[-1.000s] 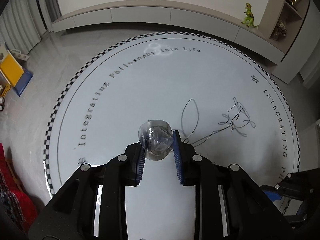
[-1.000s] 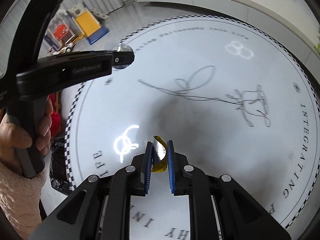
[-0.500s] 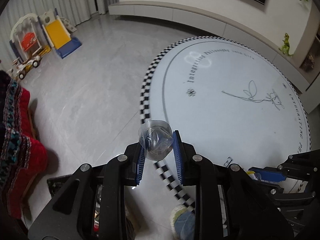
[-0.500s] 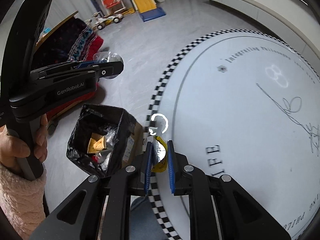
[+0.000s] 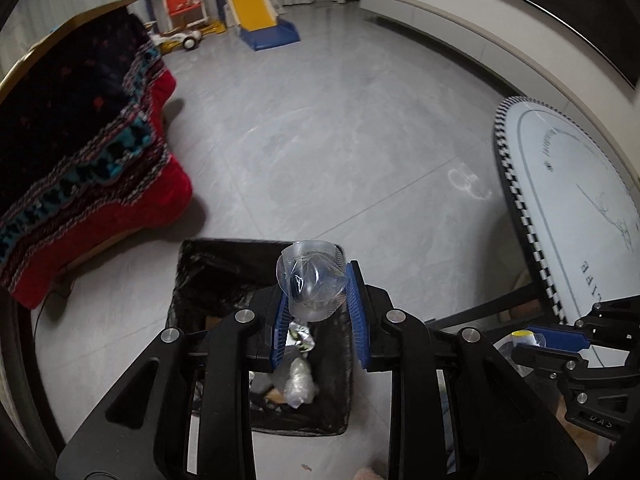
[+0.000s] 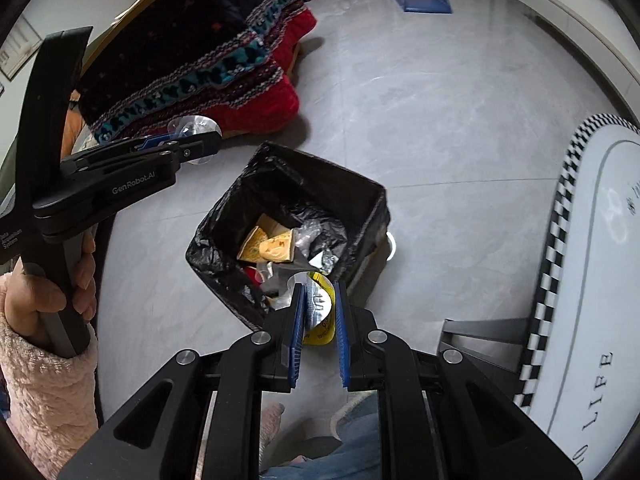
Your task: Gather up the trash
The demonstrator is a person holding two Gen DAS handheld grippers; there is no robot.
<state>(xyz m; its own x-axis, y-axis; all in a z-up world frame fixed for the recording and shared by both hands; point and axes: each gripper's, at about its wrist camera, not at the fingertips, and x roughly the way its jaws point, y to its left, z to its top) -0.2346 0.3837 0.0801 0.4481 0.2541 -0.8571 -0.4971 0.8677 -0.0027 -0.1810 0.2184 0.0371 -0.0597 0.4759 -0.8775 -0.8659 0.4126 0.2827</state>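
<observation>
My left gripper [image 5: 316, 304] is shut on a crumpled clear plastic cup [image 5: 311, 282] and holds it above a black-lined trash bin [image 5: 200, 276] on the floor. My right gripper [image 6: 318, 312] is shut on a yellow and silver wrapper [image 6: 320, 304] over the near rim of the same bin [image 6: 360, 196], which holds yellow packets and crumpled plastic. The left gripper [image 6: 192, 140] with its cup shows in the right wrist view, to the left of the bin. The right gripper [image 5: 532, 338] shows low right in the left wrist view.
A round white table with a checkered edge [image 6: 560, 240] stands to the right of the bin; it also shows in the left wrist view [image 5: 520, 200]. A red sofa with a dark knitted blanket [image 5: 80, 128] lies left. Toy slides [image 5: 256, 12] stand far back on the grey floor.
Both grippers have swung left off the table and now hang over the trash bin. Each keeps its hold on its piece of trash.
</observation>
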